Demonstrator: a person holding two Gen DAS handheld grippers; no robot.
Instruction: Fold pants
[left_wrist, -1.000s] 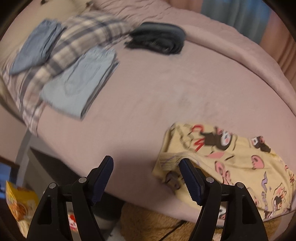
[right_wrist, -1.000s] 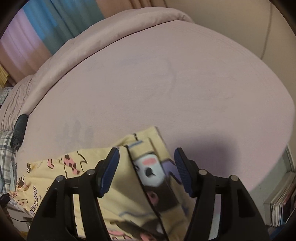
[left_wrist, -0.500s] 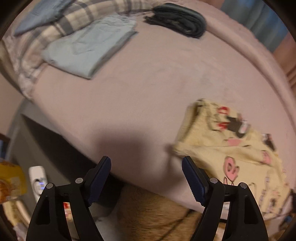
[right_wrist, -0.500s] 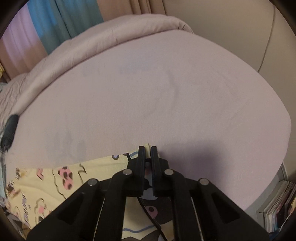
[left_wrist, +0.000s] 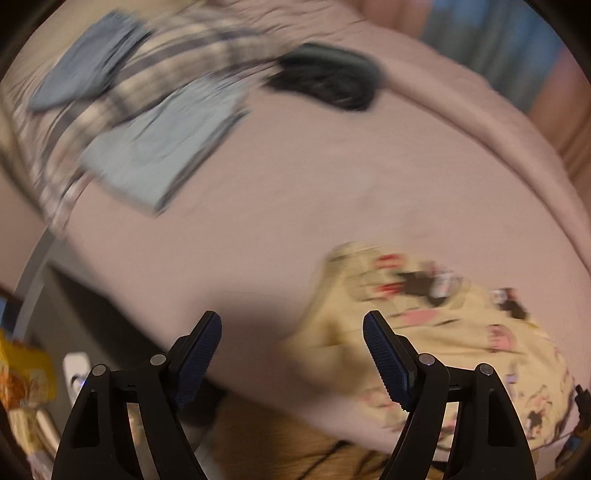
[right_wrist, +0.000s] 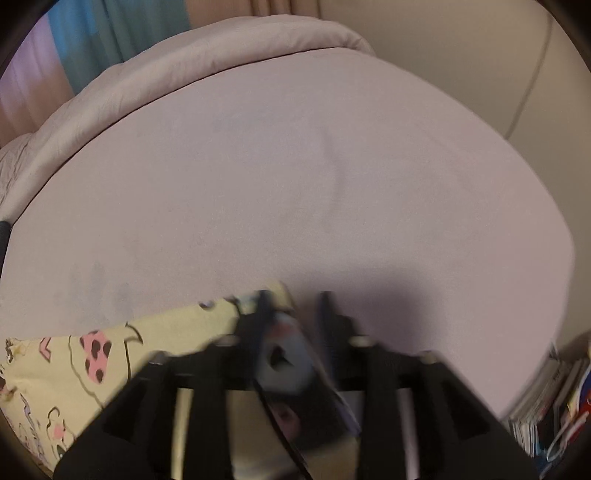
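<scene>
Yellow cartoon-print pants (left_wrist: 436, 332) lie on the pink bed sheet (left_wrist: 295, 192) near its front edge. In the blurred left wrist view my left gripper (left_wrist: 291, 325) hangs open over the pants' left end, its right finger over the cloth and nothing pinched. In the right wrist view the pants (right_wrist: 110, 354) run in from the lower left. My right gripper (right_wrist: 295, 306) is blurred and its jaws are opening, with a corner of the pants lying loose between them.
Folded light-blue garments (left_wrist: 162, 147), a plaid blanket (left_wrist: 122, 88) and a dark folded garment (left_wrist: 328, 81) lie at the far left of the bed. A rolled duvet (right_wrist: 184, 62) lines the back. Books (right_wrist: 554, 406) stand below the bed's right edge.
The right gripper closed on the pants' corner half a second ago and its jaws have since parted. The left gripper swung left off the pants, then came back over their edge, staying open.
</scene>
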